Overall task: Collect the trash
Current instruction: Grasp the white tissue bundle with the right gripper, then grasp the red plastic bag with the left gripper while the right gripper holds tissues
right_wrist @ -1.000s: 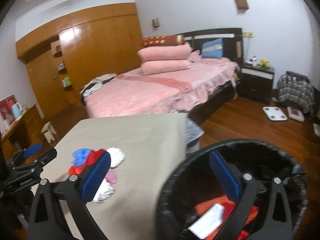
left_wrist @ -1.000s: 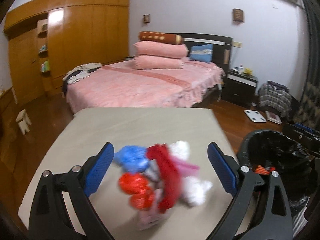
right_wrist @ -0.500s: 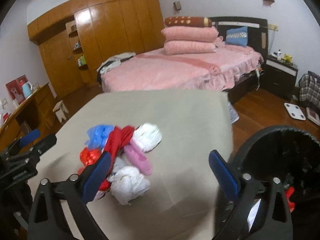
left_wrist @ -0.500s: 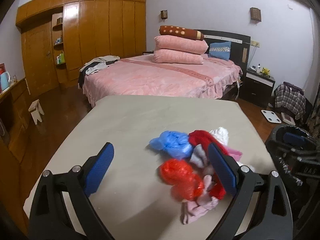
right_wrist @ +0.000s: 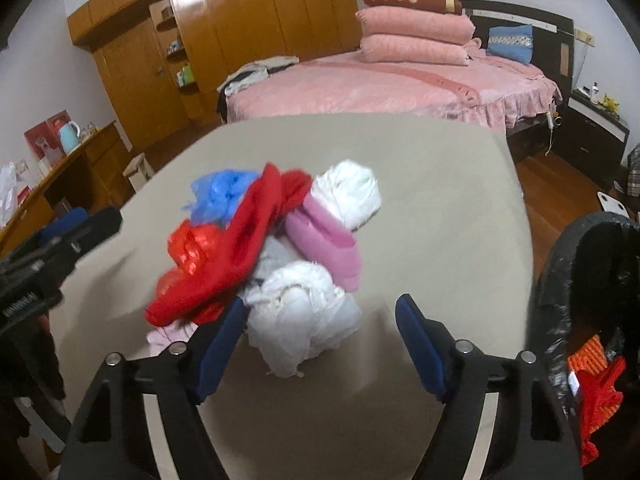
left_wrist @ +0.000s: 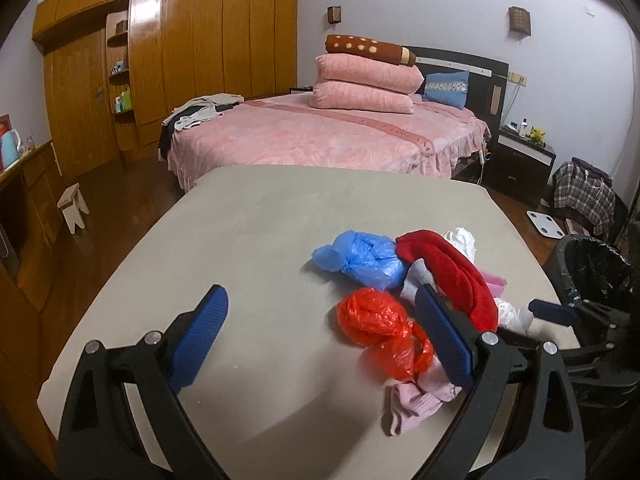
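A pile lies on the beige table (left_wrist: 260, 232): a blue plastic bag (left_wrist: 360, 258), a red plastic bag (left_wrist: 380, 324), a red cloth (left_wrist: 452, 276), pink socks (left_wrist: 412, 404) and white crumpled bags (right_wrist: 304, 312). My left gripper (left_wrist: 320, 340) is open and empty, left of the pile, its right finger beside the red bag. My right gripper (right_wrist: 320, 344) is open, its fingers on either side of the near white bag. The pile also shows in the right wrist view, with the red cloth (right_wrist: 248, 240) on top.
A black-lined trash bin (right_wrist: 592, 320) stands at the table's right edge, with red and orange trash inside; it also shows in the left wrist view (left_wrist: 596, 272). A pink bed (left_wrist: 328, 132), a wooden wardrobe (left_wrist: 168, 60) and a nightstand (left_wrist: 524, 160) stand beyond.
My right gripper has swung left from over the bin to the pile and now straddles the white bag. My left gripper has drawn back and left, so the pile sits to its right.
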Demonstrator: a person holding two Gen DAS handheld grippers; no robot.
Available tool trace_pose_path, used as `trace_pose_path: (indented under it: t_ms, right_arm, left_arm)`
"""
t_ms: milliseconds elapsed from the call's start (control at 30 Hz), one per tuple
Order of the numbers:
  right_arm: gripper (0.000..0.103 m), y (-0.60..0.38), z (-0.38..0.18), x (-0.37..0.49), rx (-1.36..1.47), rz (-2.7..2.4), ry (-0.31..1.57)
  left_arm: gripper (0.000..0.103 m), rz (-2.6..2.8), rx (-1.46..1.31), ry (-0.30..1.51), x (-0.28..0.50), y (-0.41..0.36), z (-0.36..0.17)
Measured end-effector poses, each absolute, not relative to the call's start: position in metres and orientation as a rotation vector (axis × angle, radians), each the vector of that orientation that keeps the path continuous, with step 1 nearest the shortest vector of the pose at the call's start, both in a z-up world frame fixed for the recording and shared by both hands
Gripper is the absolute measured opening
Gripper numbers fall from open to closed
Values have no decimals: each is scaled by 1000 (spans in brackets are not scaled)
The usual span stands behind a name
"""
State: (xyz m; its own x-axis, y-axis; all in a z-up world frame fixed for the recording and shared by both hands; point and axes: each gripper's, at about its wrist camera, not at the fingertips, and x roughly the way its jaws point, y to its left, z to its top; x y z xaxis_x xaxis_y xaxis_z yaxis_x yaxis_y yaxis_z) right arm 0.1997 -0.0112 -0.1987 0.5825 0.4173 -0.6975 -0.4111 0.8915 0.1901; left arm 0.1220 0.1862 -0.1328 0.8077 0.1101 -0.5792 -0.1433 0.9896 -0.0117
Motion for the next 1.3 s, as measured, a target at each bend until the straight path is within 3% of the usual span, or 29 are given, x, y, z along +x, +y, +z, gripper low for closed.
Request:
trace_pose_path:
  t_ms: [67,233,300,467,567,933,1000,1133,1300]
  right_arm:
    - [72,-10,-205,201,4,485,839]
    - [40,-12,-211,203,30,527,877]
    - [36,-15,-208,202,28,526,869]
    - [36,-25,-198,198,19,483,832]
    - [36,-33,-190,199,20,463,811]
    - [36,-43,-180,204,19,453,798]
    - [36,-42,-181,204,17,458,802]
    - [36,-44,-179,204,24,461,800]
    - [36,-46,-175,203,32,459,790]
  left_arm:
    - [92,132,-59,619,123,186,-134]
    - [92,116,-61,628,125,181,-137]
    - [92,108,-61,630,126,177,-138]
    - [91,91,-68,638,130,170,-142]
    - [83,77,-74,665,138,166,-149]
    - [76,77,-100,767,166,165,-176]
    - [72,76,-108,783,171,166,-180]
    - [51,55,-129,821,177,168,-187]
    - [45,47,-154,804,172,173,-184]
